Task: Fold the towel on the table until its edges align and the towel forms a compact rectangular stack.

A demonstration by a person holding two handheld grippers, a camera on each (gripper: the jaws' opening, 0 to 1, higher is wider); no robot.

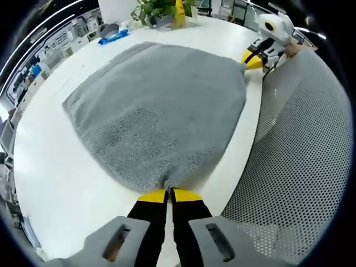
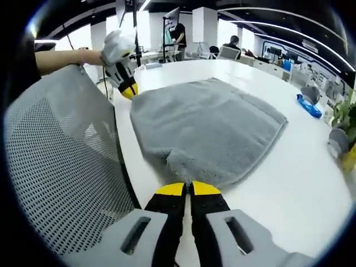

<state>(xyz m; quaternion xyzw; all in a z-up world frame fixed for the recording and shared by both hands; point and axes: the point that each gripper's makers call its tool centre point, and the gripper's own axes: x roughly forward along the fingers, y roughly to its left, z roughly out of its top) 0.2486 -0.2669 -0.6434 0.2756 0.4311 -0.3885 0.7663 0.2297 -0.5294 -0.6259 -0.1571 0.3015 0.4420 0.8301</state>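
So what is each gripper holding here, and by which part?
Both hold the grey towel: the left gripper and right gripper each pinch a near-edge corner.

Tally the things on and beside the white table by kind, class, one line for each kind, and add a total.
Grey towel: 1
Grippers, left gripper and right gripper, each shut on a towel corner: 2
Blue packet: 1
Potted plant: 1
Yellow bottle: 1
Mesh chair back: 1
Total: 7
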